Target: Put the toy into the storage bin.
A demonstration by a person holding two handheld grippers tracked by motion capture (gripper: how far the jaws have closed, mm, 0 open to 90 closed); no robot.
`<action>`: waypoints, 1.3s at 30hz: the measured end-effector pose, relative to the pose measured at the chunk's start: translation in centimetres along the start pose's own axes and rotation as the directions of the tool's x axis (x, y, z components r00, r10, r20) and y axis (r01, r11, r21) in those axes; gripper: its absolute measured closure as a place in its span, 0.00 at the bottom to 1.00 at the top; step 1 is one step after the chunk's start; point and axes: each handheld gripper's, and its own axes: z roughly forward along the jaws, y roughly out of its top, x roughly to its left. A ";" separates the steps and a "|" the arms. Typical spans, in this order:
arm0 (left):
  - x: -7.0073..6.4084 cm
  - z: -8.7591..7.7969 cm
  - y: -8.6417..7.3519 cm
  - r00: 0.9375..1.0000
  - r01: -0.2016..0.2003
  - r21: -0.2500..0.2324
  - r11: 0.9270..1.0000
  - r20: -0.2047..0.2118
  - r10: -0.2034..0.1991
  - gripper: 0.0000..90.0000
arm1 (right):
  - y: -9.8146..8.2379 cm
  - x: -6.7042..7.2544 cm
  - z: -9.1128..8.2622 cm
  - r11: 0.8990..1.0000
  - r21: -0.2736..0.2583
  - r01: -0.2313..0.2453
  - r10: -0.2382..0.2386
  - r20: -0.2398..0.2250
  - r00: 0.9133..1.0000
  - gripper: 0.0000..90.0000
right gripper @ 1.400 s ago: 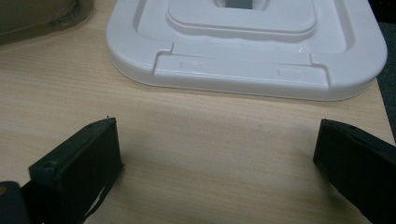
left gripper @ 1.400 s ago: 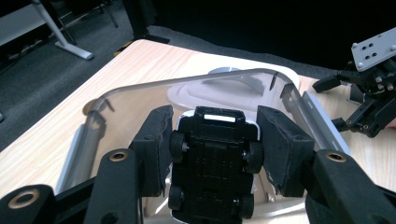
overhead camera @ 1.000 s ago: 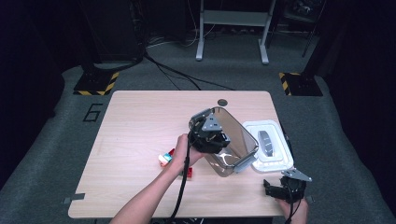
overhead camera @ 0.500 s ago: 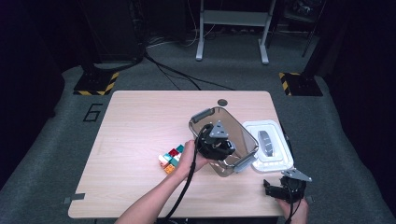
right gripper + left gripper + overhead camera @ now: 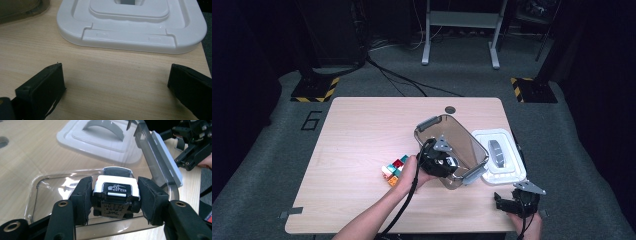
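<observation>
A white toy car (image 5: 116, 191) with a black roof panel sits between the pads of my left gripper (image 5: 115, 187), which is shut on it. The car hangs just inside the clear plastic container (image 5: 155, 157), above its floor. From the high view, the left gripper (image 5: 443, 162) is over the near end of the container (image 5: 462, 137). My right gripper (image 5: 507, 202) rests near the table's front right corner. In its own view, the right gripper (image 5: 116, 72) stands open over bare wood, just short of the white lid (image 5: 130, 20).
The white lid (image 5: 499, 152) with a grey handle lies right of the container. A cluster of coloured blocks (image 5: 394, 169) lies left of the hand. A round grommet hole (image 5: 450, 109) is at the table's far edge. The right gripper (image 5: 192, 147) also appears beyond the container wall.
My left gripper has sunk lower into the container with the car. The hand has shifted off the coloured blocks, which now show. The right gripper has not moved.
</observation>
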 end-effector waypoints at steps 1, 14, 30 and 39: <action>0.0 0.0 0.0 1.000 0.002 0.009 1.000 0.009 -0.002 0.53 | 0.0 0.0 0.0 1.000 0.000 0.000 0.000 0.000 1.000 0.00; 0.7 -3.6 -0.4 0.999 0.025 -0.083 0.996 -0.035 -0.028 0.22 | 0.0 0.1 -0.1 1.000 0.007 -0.020 0.019 0.002 1.000 0.01; 6.0 -8.8 -8.2 0.957 0.212 -0.140 0.967 -0.172 -0.235 0.07 | 0.0 0.1 -0.1 1.000 0.009 -0.022 0.022 0.003 1.000 0.01; 7.7 -8.0 -14.1 0.925 0.278 -0.080 0.957 -0.246 -0.290 0.09 | 0.0 0.1 -0.1 1.000 0.007 -0.023 0.023 0.003 1.000 0.02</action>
